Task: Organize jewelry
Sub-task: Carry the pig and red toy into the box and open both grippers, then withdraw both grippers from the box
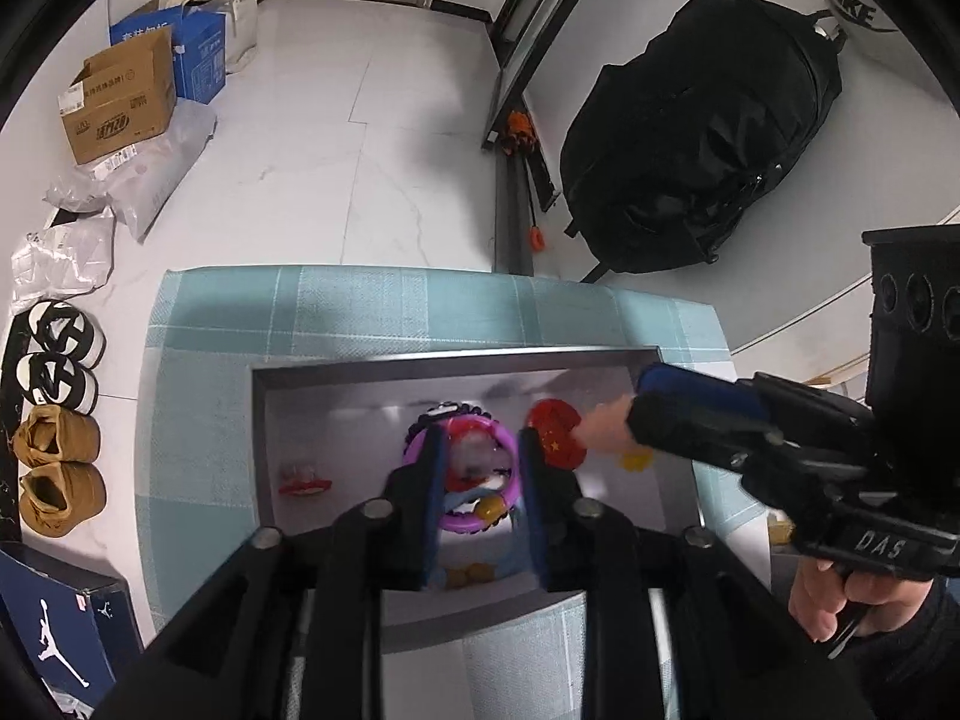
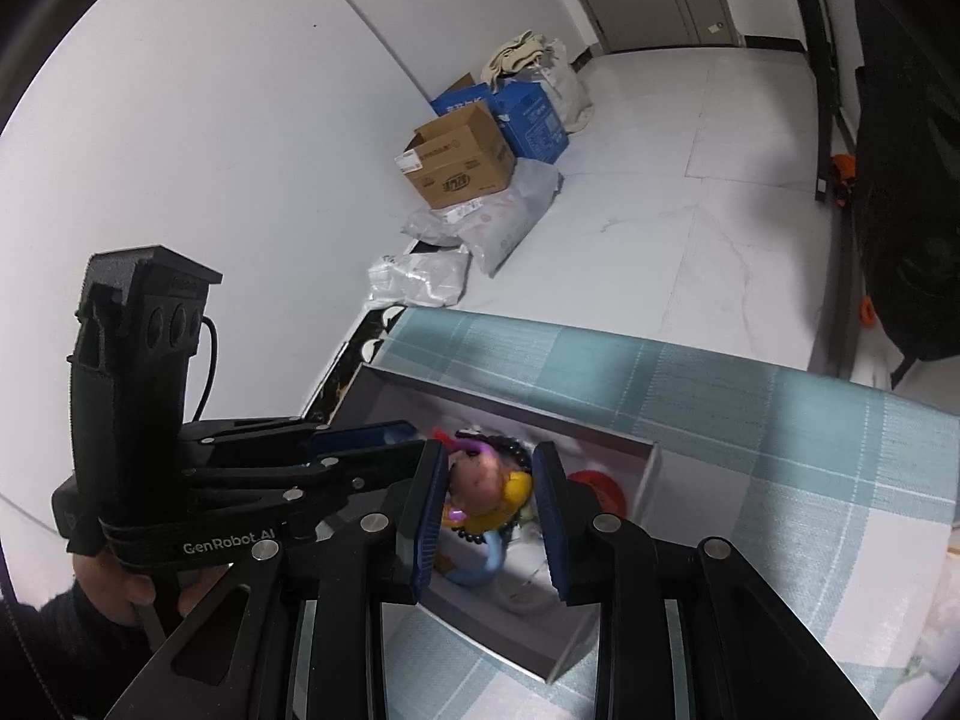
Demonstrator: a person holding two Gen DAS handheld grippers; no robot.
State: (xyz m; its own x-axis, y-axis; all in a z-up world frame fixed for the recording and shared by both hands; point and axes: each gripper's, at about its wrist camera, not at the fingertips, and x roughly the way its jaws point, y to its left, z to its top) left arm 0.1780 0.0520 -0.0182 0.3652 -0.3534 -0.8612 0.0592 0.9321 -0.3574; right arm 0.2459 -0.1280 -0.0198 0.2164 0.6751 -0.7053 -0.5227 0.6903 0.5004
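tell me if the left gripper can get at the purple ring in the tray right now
Probably yes. The left gripper hangs right over the purple ring in the open grey tray, jaws apart, nothing covering it. Other trinkets are tangled with the ring, so it may not lift cleanly.

readable marks in both views
"das" on the right gripper (image 1: 636, 414), "genrobot ai" on the left gripper (image 2: 366, 447), "nike" on a white bag (image 1: 852, 0), a jumpman logo on the blue shoebox (image 1: 57, 630).
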